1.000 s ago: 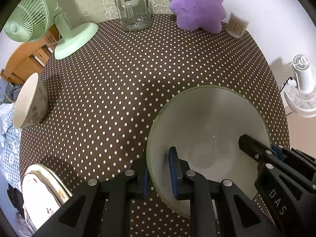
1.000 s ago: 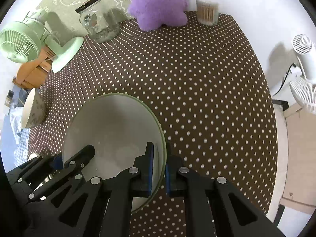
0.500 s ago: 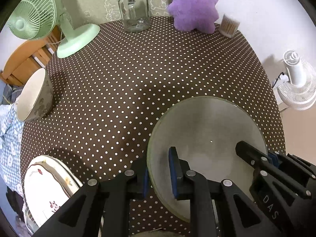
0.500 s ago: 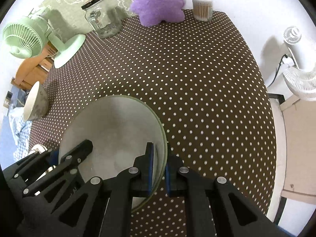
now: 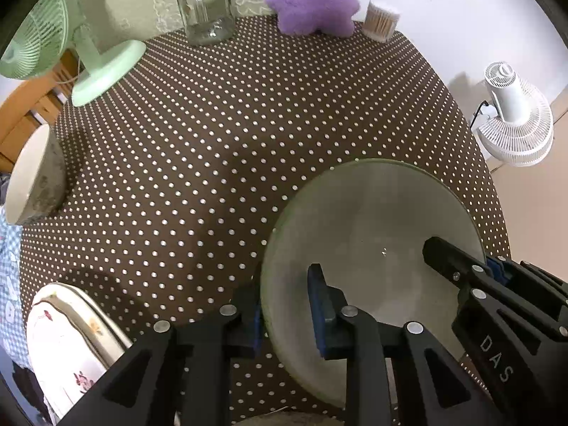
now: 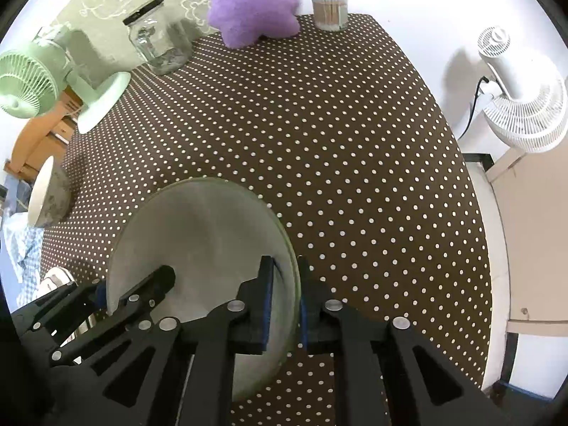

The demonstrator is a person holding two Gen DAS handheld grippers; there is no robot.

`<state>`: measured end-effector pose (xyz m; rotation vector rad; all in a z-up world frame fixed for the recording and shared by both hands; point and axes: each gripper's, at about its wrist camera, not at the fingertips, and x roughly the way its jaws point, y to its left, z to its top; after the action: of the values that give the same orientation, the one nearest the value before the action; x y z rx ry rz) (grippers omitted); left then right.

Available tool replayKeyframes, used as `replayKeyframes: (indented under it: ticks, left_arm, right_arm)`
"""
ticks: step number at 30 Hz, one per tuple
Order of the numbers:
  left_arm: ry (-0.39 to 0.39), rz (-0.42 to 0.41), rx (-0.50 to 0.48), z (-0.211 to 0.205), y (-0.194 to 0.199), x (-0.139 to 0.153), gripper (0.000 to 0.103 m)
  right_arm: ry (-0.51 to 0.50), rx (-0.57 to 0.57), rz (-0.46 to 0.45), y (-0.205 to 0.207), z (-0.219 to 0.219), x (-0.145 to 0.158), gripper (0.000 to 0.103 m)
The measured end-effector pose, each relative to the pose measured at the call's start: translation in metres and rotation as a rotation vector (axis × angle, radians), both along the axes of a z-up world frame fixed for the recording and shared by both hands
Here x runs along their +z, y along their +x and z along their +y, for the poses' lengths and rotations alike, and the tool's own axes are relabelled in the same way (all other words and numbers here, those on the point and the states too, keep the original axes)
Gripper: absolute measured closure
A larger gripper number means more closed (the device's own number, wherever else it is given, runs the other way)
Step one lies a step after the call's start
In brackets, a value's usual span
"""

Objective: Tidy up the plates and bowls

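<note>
Two grippers straddle opposite edges of one pale green-rimmed bowl (image 5: 372,234) at the near right of the polka-dot worktop (image 5: 248,124). The left gripper (image 5: 284,305) brackets the bowl's left rim, and its jaws have just been opening, so a gap shows between the inner pad and the wall. The right gripper (image 6: 284,294) brackets the right rim the same way, jaws likewise just easing apart, rim between them but no longer firmly pinched. The bowl sits directly below both, each equally close.

Count: two bowls, this one and a speckled bowl (image 5: 33,174) at the far left edge; one floral plate (image 5: 67,344) near left, possibly stacked on another, which cannot be confirmed. Also one jar (image 5: 206,7), one green fan (image 5: 71,46), one purple plush (image 5: 312,0).
</note>
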<state>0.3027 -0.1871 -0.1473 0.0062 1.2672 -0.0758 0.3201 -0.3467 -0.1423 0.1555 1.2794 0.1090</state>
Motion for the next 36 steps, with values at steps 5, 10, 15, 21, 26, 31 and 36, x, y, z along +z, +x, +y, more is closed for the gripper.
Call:
replayKeyframes:
  ticks: [5,10,15,21,26,31,36]
  left_arm:
    - [-0.012,-0.008,-0.015,-0.006,0.002,0.000,0.081]
    - [-0.029,0.009,-0.034,-0.008,0.001,0.005,0.081]
    - [-0.042,-0.011,-0.036,0.000,-0.008,0.019,0.082]
    - [-0.053,-0.056,-0.041,0.018,-0.026,0.051,0.081]
    - [-0.055,-0.091,-0.048,0.027,-0.047,0.076,0.082]
    - [-0.041,-0.125,-0.081,0.036,-0.072,0.089,0.081]
    - [-0.054,-0.114,-0.094,0.043,-0.093,0.082,0.081]
  right_arm:
    - [0.032,0.009,0.016,0.002,-0.002,-0.005,0.084]
    - [0.018,0.002,0.020,-0.001,0.001,0.000,0.084]
    - [0.024,-0.016,0.017,-0.004,0.001,0.014,0.084]
    - [0.020,-0.028,-0.024,-0.018,0.008,0.046,0.084]
    - [0.014,-0.028,-0.056,-0.038,0.019,0.073,0.084]
    - [0.019,-0.038,-0.058,-0.063,0.031,0.085,0.084]
    - [0.013,-0.057,-0.055,-0.091,0.040,0.088,0.084]
